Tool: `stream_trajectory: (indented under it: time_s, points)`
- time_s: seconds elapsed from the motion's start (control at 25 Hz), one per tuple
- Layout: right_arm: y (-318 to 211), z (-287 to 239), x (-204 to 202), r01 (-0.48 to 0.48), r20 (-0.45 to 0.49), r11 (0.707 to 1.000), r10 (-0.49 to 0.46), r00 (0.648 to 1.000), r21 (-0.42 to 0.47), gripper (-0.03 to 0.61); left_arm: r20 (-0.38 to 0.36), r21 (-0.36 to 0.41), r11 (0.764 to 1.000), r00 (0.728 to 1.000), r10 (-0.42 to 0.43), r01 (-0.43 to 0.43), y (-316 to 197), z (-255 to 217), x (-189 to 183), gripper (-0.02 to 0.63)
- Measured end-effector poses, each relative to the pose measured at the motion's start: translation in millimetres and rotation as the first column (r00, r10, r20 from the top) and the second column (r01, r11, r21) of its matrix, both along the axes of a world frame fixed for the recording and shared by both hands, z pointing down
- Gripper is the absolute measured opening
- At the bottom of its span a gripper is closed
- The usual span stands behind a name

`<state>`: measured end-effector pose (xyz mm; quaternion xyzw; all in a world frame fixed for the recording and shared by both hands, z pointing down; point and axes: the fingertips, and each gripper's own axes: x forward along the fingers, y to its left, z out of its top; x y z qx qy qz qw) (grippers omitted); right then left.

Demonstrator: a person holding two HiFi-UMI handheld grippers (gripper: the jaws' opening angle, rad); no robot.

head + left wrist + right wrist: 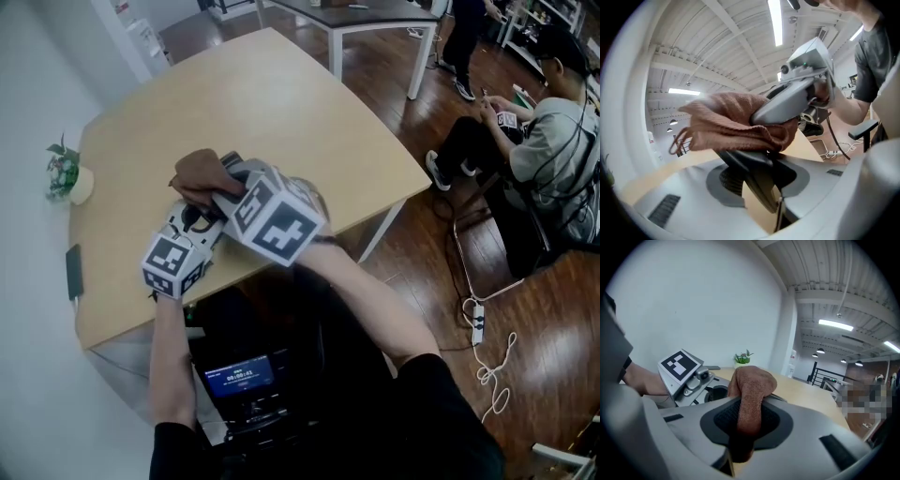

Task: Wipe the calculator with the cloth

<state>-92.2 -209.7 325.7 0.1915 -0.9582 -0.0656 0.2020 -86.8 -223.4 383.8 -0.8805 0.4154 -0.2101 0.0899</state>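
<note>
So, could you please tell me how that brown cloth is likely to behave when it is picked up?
Probably floppy: the cloth folds and bulges over where the right tool pinches it. Likely light: one pinch seems to hold it. Its knitted weave and loose loop suggest it may snag rather than slip.

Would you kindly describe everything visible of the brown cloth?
The reddish-brown knitted cloth is bunched into soft folds, with a small hanging loop at one edge. The right claw clamps it between its jaws and rests it on the dark calculator held in the left claw, above the pale wooden table.
</note>
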Motion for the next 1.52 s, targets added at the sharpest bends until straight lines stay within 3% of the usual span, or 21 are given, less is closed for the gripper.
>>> stream_trajectory:
  time_s: [0.32,0.48,0.6,0.72,0.8,0.92,1.16,1.4,1.52]
  points:
    - [-78.5,26.0,74.2,-0.218,0.020,0.971,0.221,0.975,-0.099,0.058,-0.054,-0.011,1.000,0.998,-0.012,0.011,-3.2,-0.1,-1.8,0.152]
    - [-79.5,15.9,89.3,-0.258,0.073,0.960,0.267,0.961,-0.107,0.058,-0.049,-0.015,1.000,0.999,-0.008,0.007,-3.8,-0.3,-1.4,0.152]
    - [-47.0,-14.5,67.7,-0.183,0.147,0.981,0.190,0.971,-0.056,0.058,-0.040,-0.017,1.000,0.999,-0.006,0.005,-3.4,-0.2,-2.7,0.152]
    - [8.9,-36.0,17.7,-0.016,0.171,1.000,0.014,0.985,0.007,0.058,-0.038,-0.015,1.000,0.999,-0.009,0.008,-3.5,0.2,-4.9,0.152]
    - [36.6,-26.2,-15.9,0.071,0.091,0.996,-0.076,0.993,0.056,0.060,-0.033,-0.014,1.000,0.999,-0.012,0.012,-2.9,0.8,-5.1,0.150]
    - [43.9,-1.7,-39.4,0.101,-0.041,0.988,-0.097,0.994,0.113,0.060,-0.009,-0.007,1.000,1.000,-0.005,0.005,1.0,1.1,-0.7,0.149]
    - [12.3,-2.3,-7.3,0.011,0.019,1.000,-0.012,1.000,0.026,0.061,0.019,0.005,1.000,1.000,0.002,-0.002,2.0,1.5,2.6,0.147]
    - [-35.5,5.9,32.2,-0.094,0.084,0.993,0.100,0.991,-0.075,0.061,-0.030,0.007,1.000,1.000,-0.007,0.007,-0.8,1.1,-1.3,0.149]
    - [-73.0,24.0,55.9,-0.183,0.068,0.976,0.192,0.979,-0.121,0.061,-0.058,0.000,1.000,0.998,-0.016,0.016,-2.3,0.0,-5.1,0.152]
